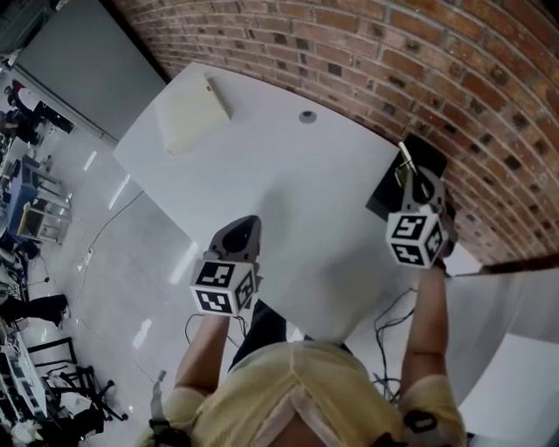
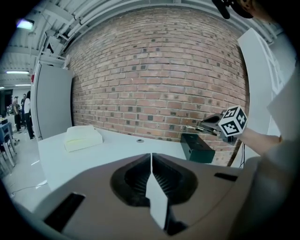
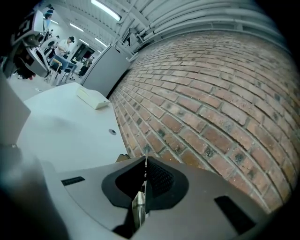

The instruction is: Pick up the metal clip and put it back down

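While the right tongs (image 1: 421, 190) are closed tight on the metal clip (image 1: 405, 162) and hold it up over the black box (image 1: 383, 199) at the right edge of the table (image 1: 288, 175), the pick-up looks done. Putting it back down is still left. The left tongs (image 1: 238, 236) are closed and hold nothing.

The table's (image 1: 288, 201) middle lies bare, hemmed by brick wall (image 1: 393, 52), black box (image 2: 197, 149) and cream box (image 1: 188, 113).

wall (image 1: 393, 52): red brick | furniture: white table (image 1: 262, 157) | floor (image 1: 113, 253): pale, glossy | light: ceiling strips (image 3: 105, 8)
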Demonstrator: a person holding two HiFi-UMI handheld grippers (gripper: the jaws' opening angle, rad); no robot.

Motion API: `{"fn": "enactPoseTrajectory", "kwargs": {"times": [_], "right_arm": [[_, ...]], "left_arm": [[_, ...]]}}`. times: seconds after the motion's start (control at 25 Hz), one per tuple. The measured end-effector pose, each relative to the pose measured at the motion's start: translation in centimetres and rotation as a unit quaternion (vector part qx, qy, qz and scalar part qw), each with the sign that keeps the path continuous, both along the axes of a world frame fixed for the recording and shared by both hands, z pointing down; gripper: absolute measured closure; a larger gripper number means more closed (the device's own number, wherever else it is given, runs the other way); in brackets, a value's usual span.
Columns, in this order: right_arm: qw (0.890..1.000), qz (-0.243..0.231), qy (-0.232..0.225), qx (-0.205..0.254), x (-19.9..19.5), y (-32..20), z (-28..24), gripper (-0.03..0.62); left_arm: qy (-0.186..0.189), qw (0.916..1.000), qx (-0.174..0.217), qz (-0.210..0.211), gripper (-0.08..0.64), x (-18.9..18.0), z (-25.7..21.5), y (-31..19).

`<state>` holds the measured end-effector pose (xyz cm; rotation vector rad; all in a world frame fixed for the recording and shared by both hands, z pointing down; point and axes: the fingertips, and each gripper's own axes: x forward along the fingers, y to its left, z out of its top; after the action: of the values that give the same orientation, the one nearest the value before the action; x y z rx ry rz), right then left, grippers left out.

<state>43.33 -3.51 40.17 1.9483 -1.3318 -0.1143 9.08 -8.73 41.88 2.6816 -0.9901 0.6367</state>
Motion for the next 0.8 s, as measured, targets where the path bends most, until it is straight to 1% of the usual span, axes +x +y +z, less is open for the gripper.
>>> {"fn": "enactPoseTrajectory", "kwargs": {"times": [0.2,0.32,0.52,0.8], "right_arm": [[1.000,-0.006,-0.001,-0.003,-1.8,0.6,-0.7,0.583],[1.000,-0.006,0.004,0.000,-3.5,0.1,-1.6,0.583],[1.000,-0.018,0.012,0.006,-6.8,-2.5,-3.1,0.583],[0.999,-0.046,0.000,0.010,-12.7,-7.8,-3.0,0.583]], "left_arm": [[0.021,0.9994,0.011,-0.024,0.551,-2.2,-0.4,-2.4],[0.026,0.9989,0.017,-0.035,0.551,-4.0,-0.8,-4.3],[0.026,0.9984,0.025,-0.045,0.551,-6.9,-1.3,-7.0],[0.028,0.9974,0.022,-0.063,0.551,-11.9,-1.3,-11.0]]}}
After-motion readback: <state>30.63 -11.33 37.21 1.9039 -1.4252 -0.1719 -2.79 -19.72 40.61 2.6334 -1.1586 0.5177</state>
